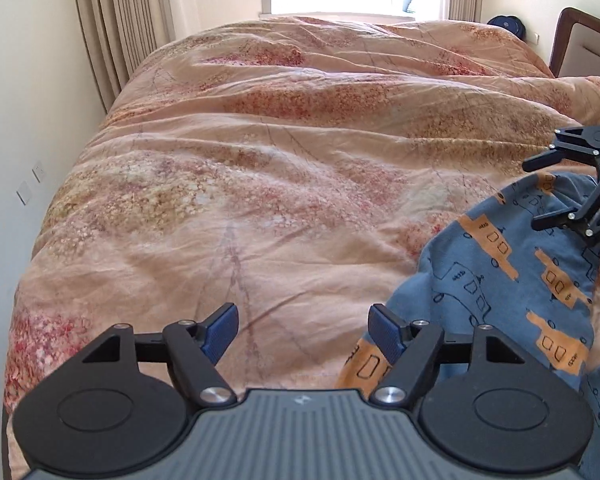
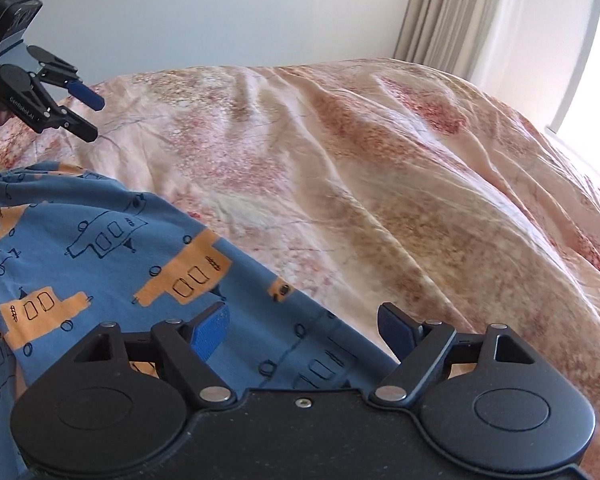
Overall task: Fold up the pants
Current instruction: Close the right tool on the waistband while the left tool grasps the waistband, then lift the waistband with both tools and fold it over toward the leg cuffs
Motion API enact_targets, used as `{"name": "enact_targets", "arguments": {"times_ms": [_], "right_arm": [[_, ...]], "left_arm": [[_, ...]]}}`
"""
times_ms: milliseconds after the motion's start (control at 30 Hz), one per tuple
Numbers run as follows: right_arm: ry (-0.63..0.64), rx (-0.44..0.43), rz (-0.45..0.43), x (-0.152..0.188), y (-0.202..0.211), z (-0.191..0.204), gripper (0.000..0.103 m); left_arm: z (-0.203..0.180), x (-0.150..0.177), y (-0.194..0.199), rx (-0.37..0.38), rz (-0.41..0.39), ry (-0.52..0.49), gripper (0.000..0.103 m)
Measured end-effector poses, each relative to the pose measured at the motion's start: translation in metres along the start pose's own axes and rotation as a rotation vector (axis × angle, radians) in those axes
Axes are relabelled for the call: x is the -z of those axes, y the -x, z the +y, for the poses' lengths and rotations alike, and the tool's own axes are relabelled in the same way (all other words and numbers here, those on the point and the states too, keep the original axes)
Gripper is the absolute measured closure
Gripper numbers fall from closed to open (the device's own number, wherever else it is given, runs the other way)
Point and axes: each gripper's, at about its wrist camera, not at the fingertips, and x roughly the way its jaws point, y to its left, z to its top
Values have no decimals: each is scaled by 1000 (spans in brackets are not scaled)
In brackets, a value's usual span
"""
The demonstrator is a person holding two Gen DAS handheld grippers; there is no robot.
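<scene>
On the floral duvet (image 1: 260, 152), I see the blue patterned pants (image 1: 500, 280) lying rumpled. My left gripper (image 1: 303, 330) hovers beside them, fingers spread, empty. My right gripper (image 2: 303, 330) hangs over the fabric, fingers likewise spread.

Right wrist view: printed pants on a quilted bed, both grippers visible.

Black right gripper (image 2: 303, 330) with blue ribbed pads, jaws spread wide, nothing between them; beneath and to its left, blue cotton pants (image 2: 100, 248) printed with orange vehicles, lying rumpled on a peach floral quilt (image 2: 400, 184). Far upper left, black left gripper (image 2: 94, 118), jaws parted, above the quilt. Beige pleated curtain (image 2: 452, 8) ahead right.
</scene>
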Motion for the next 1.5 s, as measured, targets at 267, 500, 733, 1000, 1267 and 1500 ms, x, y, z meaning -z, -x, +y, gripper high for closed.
{"name": "enact_targets", "arguments": {"times_ms": [267,500,733,1000,1267,1500], "right_arm": [[161,5,105,-28,-56,34,25],[77,-4,211,-30,-82,30,61],[98,36,221,-41,-79,52,100],[96,134,44,-39,-10,62,101],[142,308,-96,-23,67,102,102],[162,376,-108,6,121,138,103]], "left_arm": [[0,26,-22,0,127,1,57],[-4,31,-23,95,141,84,101],[-13,30,-5,12,82,88,103],[-47,33,54,-59,-86,9,103],[-74,46,108,-39,-157,3,103],[-98,75,145,-63,-213,-13,103]]}}
